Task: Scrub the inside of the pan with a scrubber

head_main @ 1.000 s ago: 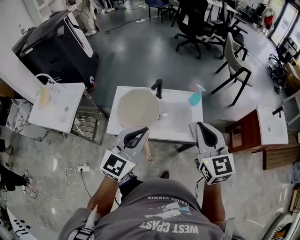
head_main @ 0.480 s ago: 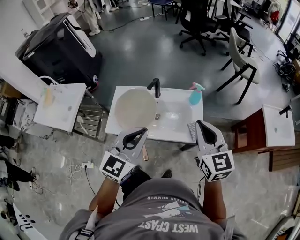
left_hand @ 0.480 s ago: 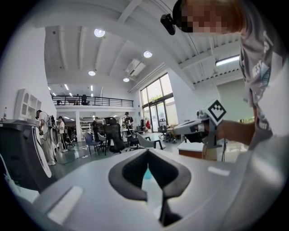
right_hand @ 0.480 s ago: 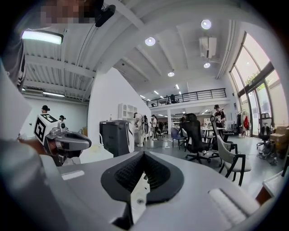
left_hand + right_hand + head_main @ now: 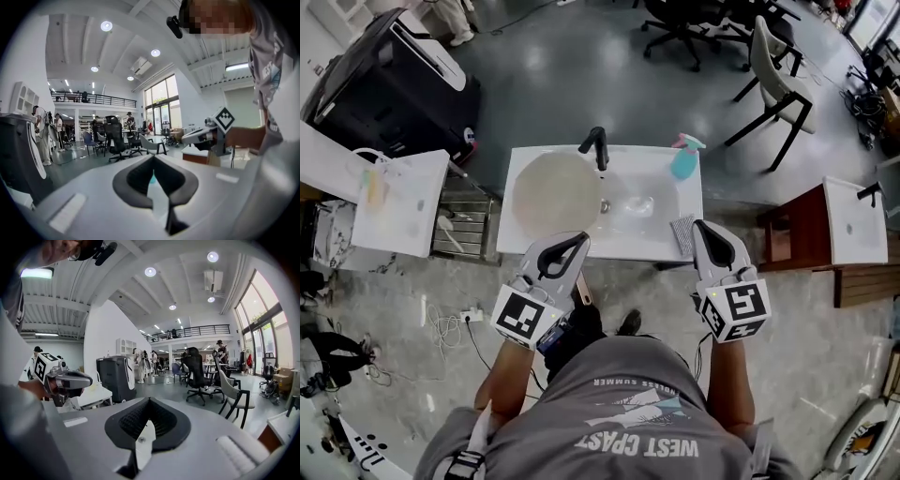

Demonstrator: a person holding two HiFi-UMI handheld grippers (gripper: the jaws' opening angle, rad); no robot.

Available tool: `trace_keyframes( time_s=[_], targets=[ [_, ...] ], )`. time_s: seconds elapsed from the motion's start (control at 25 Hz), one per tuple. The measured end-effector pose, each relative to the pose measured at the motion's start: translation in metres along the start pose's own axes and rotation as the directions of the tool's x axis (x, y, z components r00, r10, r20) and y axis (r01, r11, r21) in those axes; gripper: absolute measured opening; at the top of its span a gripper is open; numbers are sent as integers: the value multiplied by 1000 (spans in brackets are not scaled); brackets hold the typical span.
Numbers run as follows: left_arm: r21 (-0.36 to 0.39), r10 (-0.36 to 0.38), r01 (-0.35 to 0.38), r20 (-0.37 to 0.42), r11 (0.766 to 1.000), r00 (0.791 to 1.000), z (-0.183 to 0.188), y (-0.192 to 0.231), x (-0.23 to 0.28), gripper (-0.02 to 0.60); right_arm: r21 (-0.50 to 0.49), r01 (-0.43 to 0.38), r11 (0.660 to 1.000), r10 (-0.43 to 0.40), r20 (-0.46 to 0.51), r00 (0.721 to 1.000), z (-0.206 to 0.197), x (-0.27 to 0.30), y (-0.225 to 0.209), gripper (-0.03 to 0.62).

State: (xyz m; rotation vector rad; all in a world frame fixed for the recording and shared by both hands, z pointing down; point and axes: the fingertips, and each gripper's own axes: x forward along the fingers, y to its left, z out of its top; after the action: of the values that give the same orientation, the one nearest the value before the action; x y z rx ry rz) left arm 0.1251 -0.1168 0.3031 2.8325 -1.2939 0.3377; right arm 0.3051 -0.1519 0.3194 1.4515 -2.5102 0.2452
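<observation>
Head view: left claw [image 5: 580, 238] and right claw [image 5: 701, 226] both pinched together, empty; round beige pan [image 5: 555, 195] just ahead of left, grey rectangular scrubber pad [image 5: 682, 234] beside right.

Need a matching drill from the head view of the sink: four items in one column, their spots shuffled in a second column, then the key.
Items:
1. pan
2. spray bottle
3. scrubber
4. faucet

Spots on the sink unit:
A. back right corner
B. front right edge
C. left side
D. back rim, near the middle

Pairs: 1-C, 2-A, 3-B, 4-D
</observation>
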Motion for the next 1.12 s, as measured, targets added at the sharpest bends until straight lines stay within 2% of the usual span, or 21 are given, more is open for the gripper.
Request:
trace_keyframes(
  time_s=[0.28, 0.44, 0.56, 0.64, 0.8, 1.0, 1.12],
  targets=[
    [-35, -44, 43, -18, 998, 999, -5, 24, 26, 2, 27, 61, 998, -59, -87, 995, -30, 33, -26, 3],
    [-69, -56, 52, -65, 996, 996, -21, 36, 36, 2, 41, 89, 995, -81, -165, 983, -66, 56, -44, 3],
    [-53, -60, 56, -77, 997, 995, -32, 46, 44, 2, 61, 108, 992, -91, -235, 968, -103, 72, -57, 3],
    [-50, -70, 67, -79, 997, 994, -41, 49, 45, 2, 76, 121, 990, -95, -288, 953, -132, 81, -63, 5],
    [-101, -77, 64, -129, 993, 989, -54, 54, 45, 2, 106, 147, 983, -94, -399, 912, -193, 94, -73, 19],
    [-69, -68, 59, -144, 996, 987, -64, 66, 47, 2, 121, 169, 978, -87, -499, 862, -252, 108, -82, 32],
    [-76, -76, 66, -142, 995, 987, -71, 69, 47, 2, 127, 177, 976, -81, -544, 835, -279, 113, -86, 48]
  ],
)
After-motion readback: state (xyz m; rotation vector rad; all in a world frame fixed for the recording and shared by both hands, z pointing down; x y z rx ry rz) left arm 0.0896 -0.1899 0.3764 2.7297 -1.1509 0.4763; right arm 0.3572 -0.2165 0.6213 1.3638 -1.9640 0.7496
